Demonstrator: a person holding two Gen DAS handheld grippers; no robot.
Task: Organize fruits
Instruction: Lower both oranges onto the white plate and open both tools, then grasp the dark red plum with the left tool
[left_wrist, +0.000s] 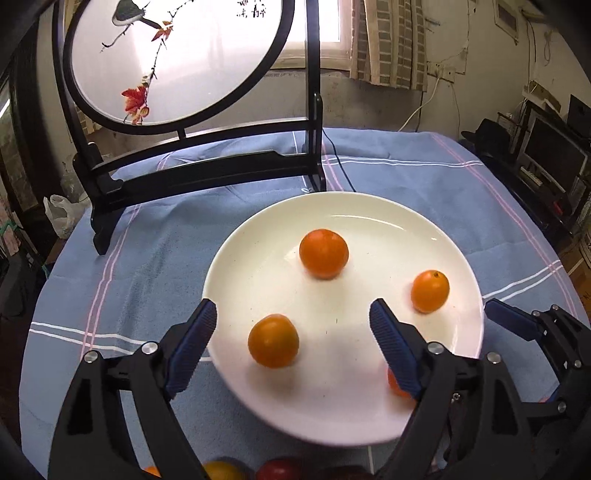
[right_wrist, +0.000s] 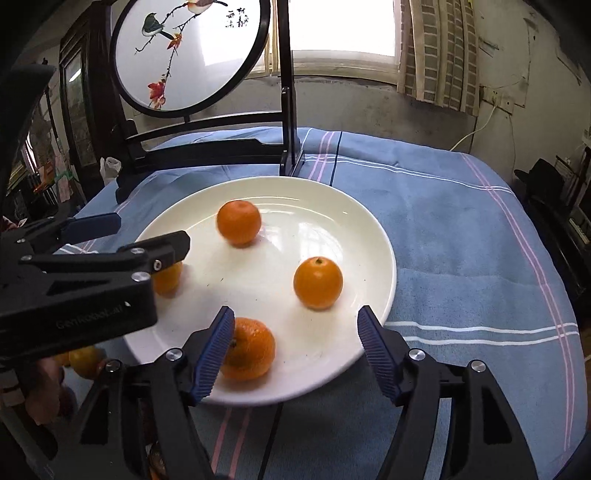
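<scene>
A white plate (left_wrist: 354, 210) (right_wrist: 354, 236) lies on a blue cloth and holds several oranges. In the left wrist view one orange (left_wrist: 324, 253) sits mid-plate, one (left_wrist: 430, 291) at the right, one (left_wrist: 273, 340) near the front, and one (left_wrist: 395, 384) is partly hidden behind my finger. My left gripper (left_wrist: 293, 321) is open and empty above the plate's near part. My right gripper (right_wrist: 296, 326) is open and empty over the plate's near edge, with a wrinkled orange (right_wrist: 251, 349) beside its left finger. It also shows in the left wrist view (left_wrist: 517, 325).
A black-framed round painted screen (left_wrist: 177, 62) (right_wrist: 188, 55) stands on the table behind the plate. More fruits (left_wrist: 221, 472), orange and red, lie on the blue cloth (right_wrist: 461, 240) at the near edge. Dark furniture stands to the right of the table.
</scene>
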